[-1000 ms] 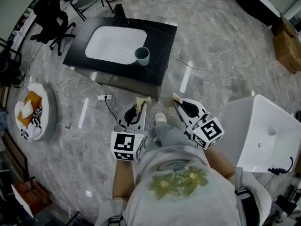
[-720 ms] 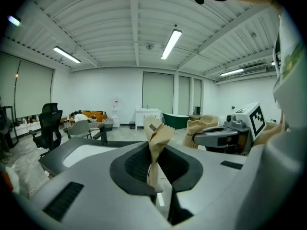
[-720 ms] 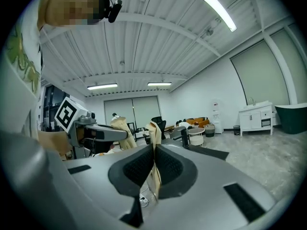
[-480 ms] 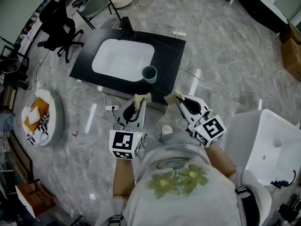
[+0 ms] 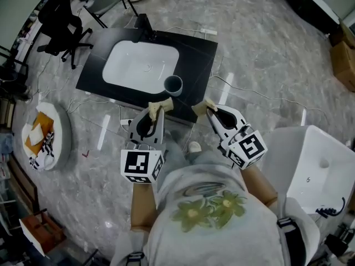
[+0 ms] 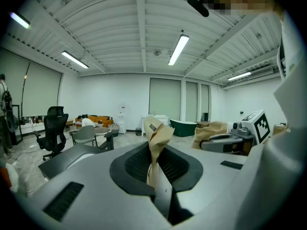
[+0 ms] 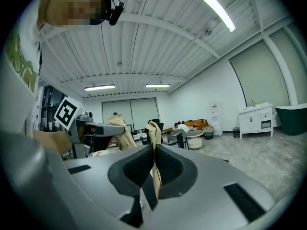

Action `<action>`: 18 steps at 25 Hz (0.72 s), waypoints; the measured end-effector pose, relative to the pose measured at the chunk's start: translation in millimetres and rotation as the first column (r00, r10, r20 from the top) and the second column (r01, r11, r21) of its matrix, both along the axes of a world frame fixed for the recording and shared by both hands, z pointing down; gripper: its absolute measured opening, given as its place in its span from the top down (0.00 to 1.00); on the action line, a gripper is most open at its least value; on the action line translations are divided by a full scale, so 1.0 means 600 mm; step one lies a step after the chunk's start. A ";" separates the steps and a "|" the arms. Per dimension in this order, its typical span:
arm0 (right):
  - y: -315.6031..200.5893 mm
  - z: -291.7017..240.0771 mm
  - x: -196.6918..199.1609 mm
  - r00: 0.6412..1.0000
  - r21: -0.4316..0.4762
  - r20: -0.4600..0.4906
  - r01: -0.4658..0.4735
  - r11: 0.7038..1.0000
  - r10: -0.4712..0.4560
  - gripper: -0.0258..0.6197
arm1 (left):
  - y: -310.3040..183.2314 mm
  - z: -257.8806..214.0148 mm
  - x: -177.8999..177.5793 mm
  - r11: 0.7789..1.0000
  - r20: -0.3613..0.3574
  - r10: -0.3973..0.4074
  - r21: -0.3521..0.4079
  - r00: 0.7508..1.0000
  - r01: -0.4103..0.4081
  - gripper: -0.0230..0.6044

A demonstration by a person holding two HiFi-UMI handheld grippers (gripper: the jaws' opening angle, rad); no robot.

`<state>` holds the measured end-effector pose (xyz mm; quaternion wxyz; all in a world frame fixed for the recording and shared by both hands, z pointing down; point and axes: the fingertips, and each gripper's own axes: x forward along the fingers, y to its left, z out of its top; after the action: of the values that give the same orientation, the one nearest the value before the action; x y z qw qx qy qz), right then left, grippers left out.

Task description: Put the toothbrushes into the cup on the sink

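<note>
**Cup on the counter, both grippers closed**

The cup (image 5: pixel 173 84) stands upright on the black counter (image 5: pixel 203 51), at the front right corner of the white sink (image 5: pixel 138 65). Just short of the counter's near edge, the left gripper (image 5: pixel 158 107) and the right gripper (image 5: pixel 203 107) point toward it side by side. Each has its tan-taped jaws pressed together; whether anything thin sits between them I cannot tell. An office chair (image 5: pixel 61 21) stands left of the counter. A white tub (image 5: pixel 313 148) sits well off to the right on the grey marble floor (image 5: pixel 266 54).
</note>
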<state>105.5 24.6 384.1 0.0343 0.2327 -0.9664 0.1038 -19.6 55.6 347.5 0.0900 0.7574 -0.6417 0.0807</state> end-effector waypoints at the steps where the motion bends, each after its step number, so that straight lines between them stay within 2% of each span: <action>1: -0.004 0.000 -0.005 1.000 -0.001 -0.001 -0.002 1.000 0.002 0.89 | -0.007 0.001 -0.006 1.000 -0.002 -0.001 0.001 1.000 0.001 0.88; 7: -0.033 0.000 -0.035 0.999 -0.002 -0.017 -0.031 1.000 0.031 0.89 | -0.054 -0.006 -0.041 0.999 -0.025 0.027 0.022 0.999 -0.027 0.88; 18: -0.092 -0.012 -0.084 0.989 0.003 -0.058 -0.137 0.991 0.137 0.89 | -0.132 -0.023 -0.085 0.981 -0.038 0.196 0.017 0.980 -0.195 0.88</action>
<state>55.1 -30.4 377.1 0.0553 0.3016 -0.9466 0.0998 -70.6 -23.7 333.5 0.0890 0.8188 -0.5628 0.0700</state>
